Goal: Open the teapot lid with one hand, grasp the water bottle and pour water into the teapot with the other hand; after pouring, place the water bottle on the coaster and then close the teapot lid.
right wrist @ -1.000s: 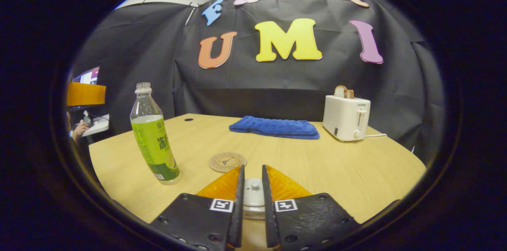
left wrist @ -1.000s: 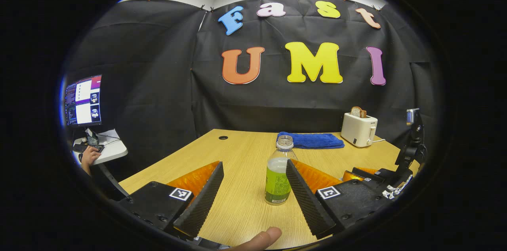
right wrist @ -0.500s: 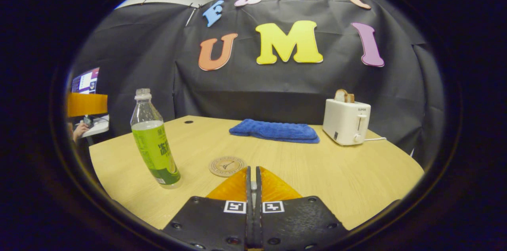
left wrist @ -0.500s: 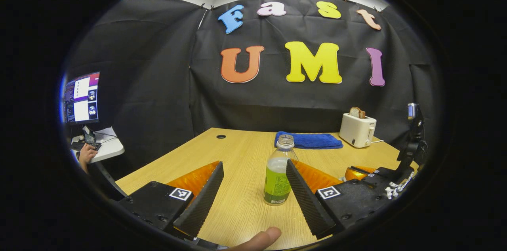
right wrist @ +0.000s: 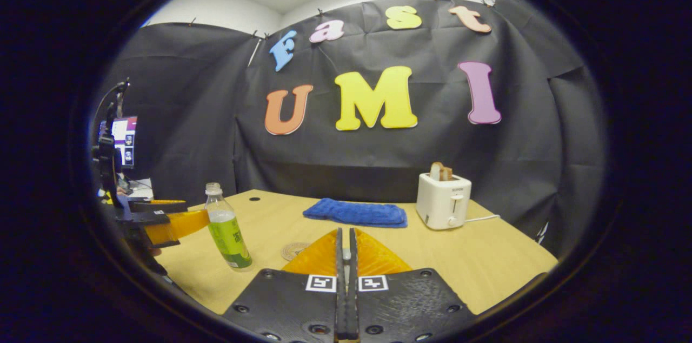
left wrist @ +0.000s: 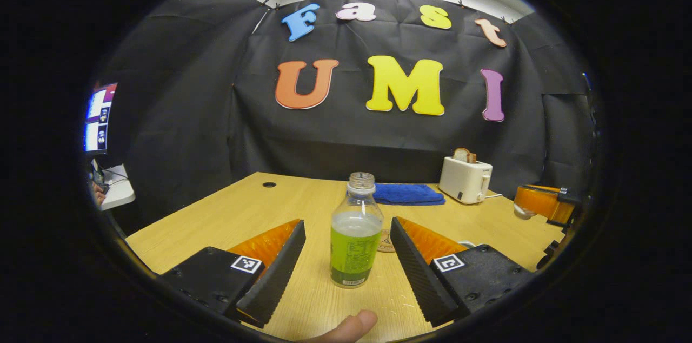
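Water bottle (left wrist: 354, 229): uncapped, part-full, standing between spread left gripper (left wrist: 346, 254) fingers | likely thin-walled, slippery, spillable; gripping mid-label advised | right gripper (right wrist: 346, 256) fingers clenched; contents indiscernible.

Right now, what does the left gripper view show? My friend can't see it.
An open left gripper reaches toward a capless bottle of green drink standing upright on a wooden table, its fingers on either side and not touching. Behind lie a blue towel, a coaster and a white toaster with bread.
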`<state>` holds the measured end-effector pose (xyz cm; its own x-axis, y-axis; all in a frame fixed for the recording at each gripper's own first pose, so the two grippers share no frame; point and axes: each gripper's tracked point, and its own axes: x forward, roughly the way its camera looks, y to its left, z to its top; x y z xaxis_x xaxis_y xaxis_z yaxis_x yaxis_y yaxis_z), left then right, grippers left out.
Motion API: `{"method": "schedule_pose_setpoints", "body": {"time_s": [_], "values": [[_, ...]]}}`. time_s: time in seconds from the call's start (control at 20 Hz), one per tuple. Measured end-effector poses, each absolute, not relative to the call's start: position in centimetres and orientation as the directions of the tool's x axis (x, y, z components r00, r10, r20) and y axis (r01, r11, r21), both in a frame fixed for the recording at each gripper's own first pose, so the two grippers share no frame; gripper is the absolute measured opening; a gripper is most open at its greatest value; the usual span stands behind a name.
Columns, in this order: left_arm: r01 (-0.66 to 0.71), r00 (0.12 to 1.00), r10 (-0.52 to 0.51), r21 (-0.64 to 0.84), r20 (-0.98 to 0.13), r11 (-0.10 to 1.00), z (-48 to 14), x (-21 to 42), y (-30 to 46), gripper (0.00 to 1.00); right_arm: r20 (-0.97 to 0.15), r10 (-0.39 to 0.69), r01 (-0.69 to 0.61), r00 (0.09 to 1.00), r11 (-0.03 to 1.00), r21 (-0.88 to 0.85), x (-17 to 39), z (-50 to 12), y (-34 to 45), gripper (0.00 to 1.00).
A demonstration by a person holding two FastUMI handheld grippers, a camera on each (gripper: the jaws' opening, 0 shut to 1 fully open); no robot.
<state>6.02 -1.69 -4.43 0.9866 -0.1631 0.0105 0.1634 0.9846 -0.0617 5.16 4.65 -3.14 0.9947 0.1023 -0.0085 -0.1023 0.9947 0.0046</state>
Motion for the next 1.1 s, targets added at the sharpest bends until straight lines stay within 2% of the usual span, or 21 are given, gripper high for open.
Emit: {"method": "schedule_pose_setpoints", "body": {"time_s": [0.35,0.55,0.75,0.85,0.95,1.0,1.1], "values": [[0.147,0.989,-0.147,-0.012,0.016,0.989,-7.6,8.6,-1.7,0.99,-0.003,0.105,-0.105,0.994,0.994,-0.007,1.4,-2.3,0.8,0.0],[0.16,0.987,-0.16,-0.004,0.029,0.987,-9.1,9.9,-2.5,0.99,-0.01,0.091,-0.091,0.996,0.996,0.018,1.7,-2.5,-1.1,0.0],[0.119,0.992,-0.119,-0.005,0.046,0.993,-9.4,11.4,-1.5,0.99,-0.03,0.076,-0.075,0.997,0.997,0.026,2.0,-2.9,-2.0,0.0],[0.138,0.989,-0.138,0.0,0.045,0.99,-9.6,11.7,-1.9,0.99,-0.028,0.064,-0.064,0.998,0.998,0.022,2.1,-2.8,-2.6,0.0],[0.142,0.989,-0.142,-0.001,0.04,0.99,-9.8,11.8,-2.0,0.9,-0.028,0.055,-0.054,0.998,0.998,0.023,2.2,-2.7,-3.2,0.0],[0.138,0.99,-0.138,0.007,0.038,0.99,-9.7,11.8,-2.0,0.8,-0.028,0.049,-0.049,0.998,0.998,0.026,2.2,-2.7,-3.4,0.0],[0.13,0.991,-0.13,0.029,0.026,0.991,-9.6,11.3,-2.1,0.79,-0.033,0.035,-0.034,0.999,0.999,0.029,2.4,-2.8,-4.2,0.0]]}}
